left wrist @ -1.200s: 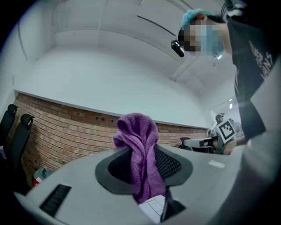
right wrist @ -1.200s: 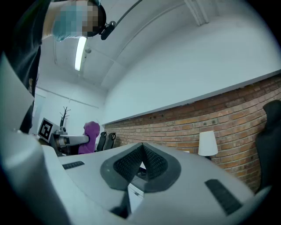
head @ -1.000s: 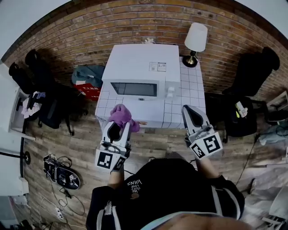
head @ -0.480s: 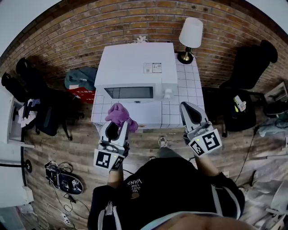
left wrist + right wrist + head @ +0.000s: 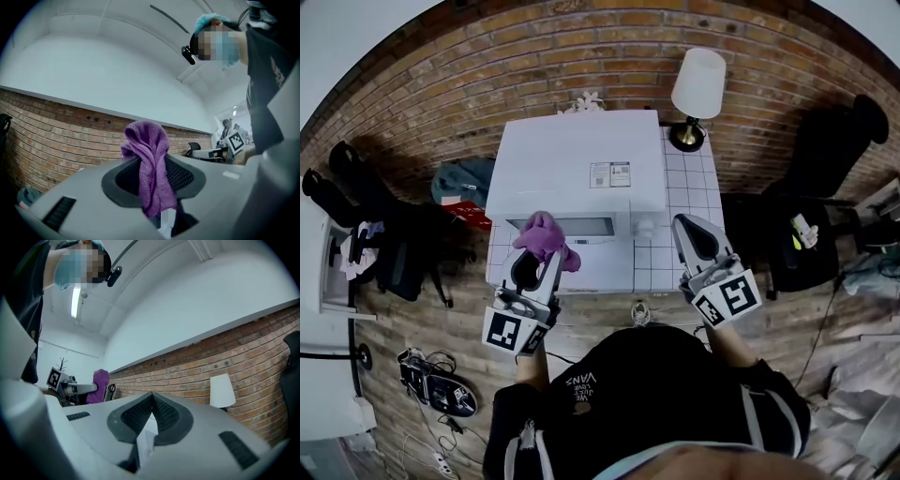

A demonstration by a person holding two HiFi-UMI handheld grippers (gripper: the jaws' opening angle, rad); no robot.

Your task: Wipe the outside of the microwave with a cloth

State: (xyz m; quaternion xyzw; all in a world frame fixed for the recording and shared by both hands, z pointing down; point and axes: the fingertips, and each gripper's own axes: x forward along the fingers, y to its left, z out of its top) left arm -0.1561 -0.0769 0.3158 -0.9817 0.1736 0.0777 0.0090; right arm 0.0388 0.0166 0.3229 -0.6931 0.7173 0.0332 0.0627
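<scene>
Below the head camera, the microwave (image 5: 581, 169) sits on a white tiled tabletop (image 5: 686, 202) against a brick wall, with a lamp (image 5: 697, 89) behind its right corner. The left claw (image 5: 542, 261) holds a purple cloth (image 5: 542, 237) up at the door, near the window's left end (touching or just short, I cannot tell from above). The right claw (image 5: 692, 230) hovers over the tabletop beside the microwave, well apart from the cloth.

Left gripper view: the claw is clamped on the cloth, which bunches above the tips and hangs down between them. I see no microwave here, only wall and ceiling.

Right gripper view: its jaws are pressed together with nothing between them. The lamp and the far cloth show beyond.

By my judgement, wiping is only just starting. To do it well I'd tip the left claw so the bunched wad, not the plastic tips, meets the door. Then I'd press lightly and sweep overlapping passes across front, top and sides.
</scene>
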